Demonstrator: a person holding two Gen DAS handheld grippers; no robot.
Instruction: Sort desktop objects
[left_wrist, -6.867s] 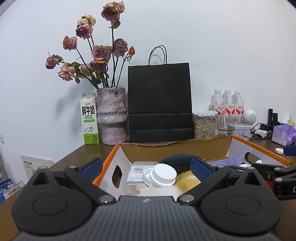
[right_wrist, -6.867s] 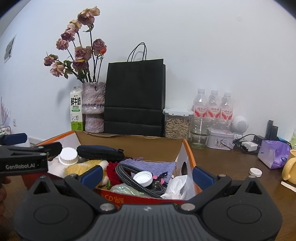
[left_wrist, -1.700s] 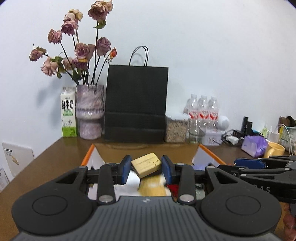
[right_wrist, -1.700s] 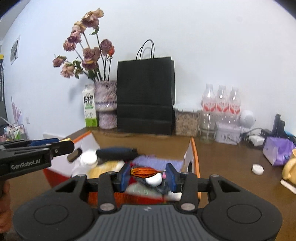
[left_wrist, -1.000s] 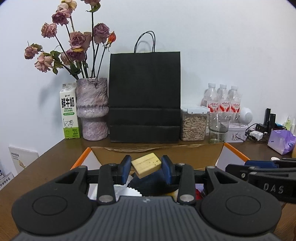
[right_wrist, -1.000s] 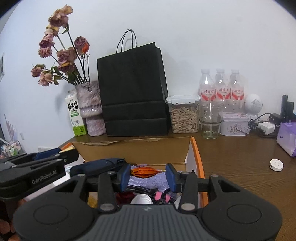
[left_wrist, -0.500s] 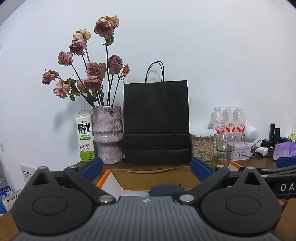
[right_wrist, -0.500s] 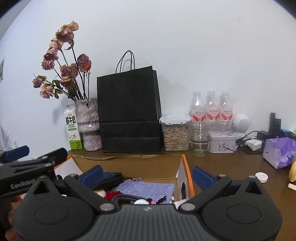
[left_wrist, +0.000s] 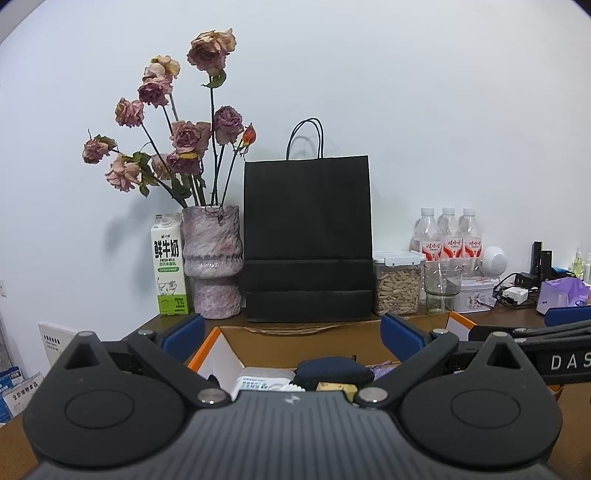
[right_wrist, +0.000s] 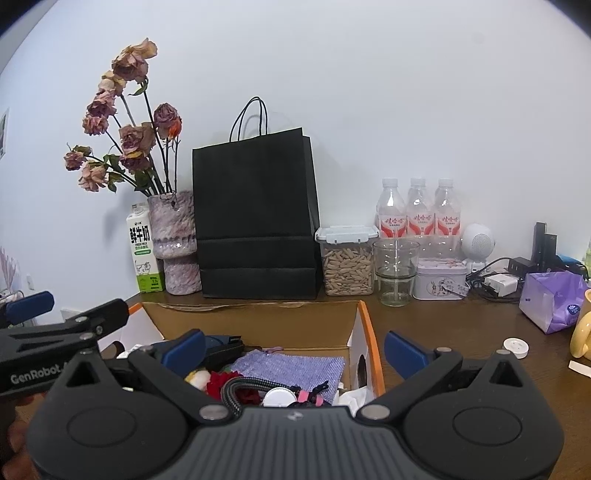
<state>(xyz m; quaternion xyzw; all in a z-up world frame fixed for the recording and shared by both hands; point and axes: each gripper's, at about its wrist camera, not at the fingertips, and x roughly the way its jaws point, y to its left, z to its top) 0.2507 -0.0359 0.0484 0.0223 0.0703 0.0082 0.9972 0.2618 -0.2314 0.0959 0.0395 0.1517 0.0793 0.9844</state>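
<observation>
Cardboard box (right_wrist: 258, 319) — open-topped, orange-edged, near on the brown wooden surface (right_wrist: 461, 325); it held a woven lilac cloth (right_wrist: 291, 369), braided black cable (right_wrist: 243, 387), a tan block (left_wrist: 334, 386). Left gripper (left_wrist: 291, 334) and right gripper (right_wrist: 295, 349) hovered over it, jaws spread wide, empty. Matte black paper bag (left_wrist: 307, 236) stood behind — bare wood lay right.

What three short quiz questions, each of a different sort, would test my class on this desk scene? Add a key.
1. True or false: the left tool grips a wooden block.
2. What stands directly left of the black paper bag? A) flower vase B) water bottles C) yellow mug
3. Fill in: the cardboard box has an ______ rim.

Key:
1. False: both the left tool and the right tool are open and empty.
2. A, the flower vase.
3. Orange.
</observation>
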